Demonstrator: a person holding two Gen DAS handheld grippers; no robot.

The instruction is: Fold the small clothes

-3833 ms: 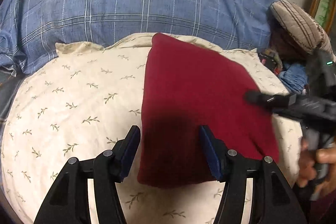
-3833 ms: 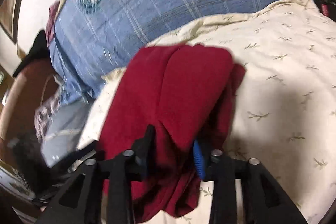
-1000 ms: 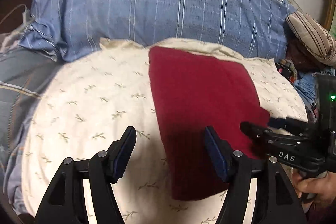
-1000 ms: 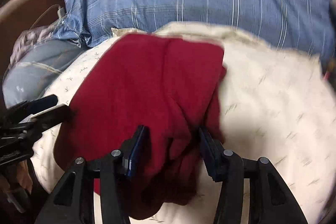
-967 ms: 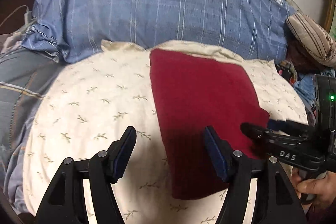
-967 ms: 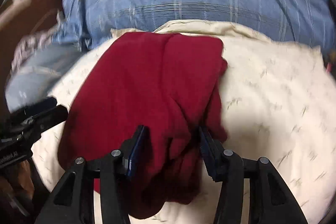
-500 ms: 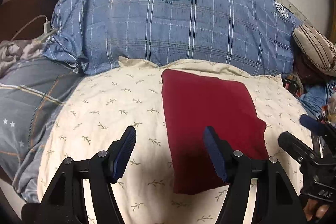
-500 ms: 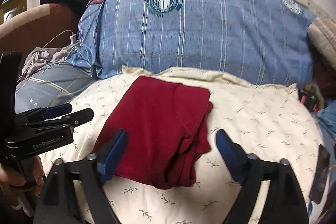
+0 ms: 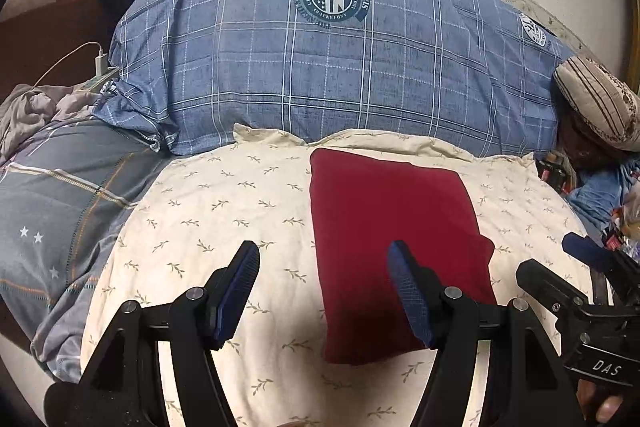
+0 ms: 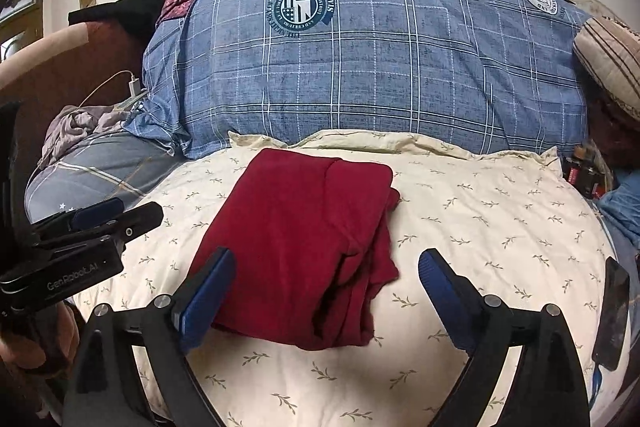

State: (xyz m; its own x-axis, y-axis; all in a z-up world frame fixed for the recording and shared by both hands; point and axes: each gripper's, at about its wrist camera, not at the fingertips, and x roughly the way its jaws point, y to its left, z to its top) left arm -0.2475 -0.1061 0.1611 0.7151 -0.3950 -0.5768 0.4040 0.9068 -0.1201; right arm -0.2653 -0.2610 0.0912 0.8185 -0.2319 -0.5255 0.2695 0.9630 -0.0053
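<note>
One folded dark-red knit garment lies on one cream pillow printed with small leaf sprigs, towards the pillow's right half in the left wrist view; its right edge shows loose stacked layers. Both pairs of tongs are spread wide and grasp nothing. The left tongs hover over the near side of the pillow, one blue-padded finger above the garment's near part. The right tongs hover at the garment's near edge, not touching it. Behind the pillow stands one large blue plaid cushion with round crest badges. At far right rests one brown-striped beige bolster.
</note>
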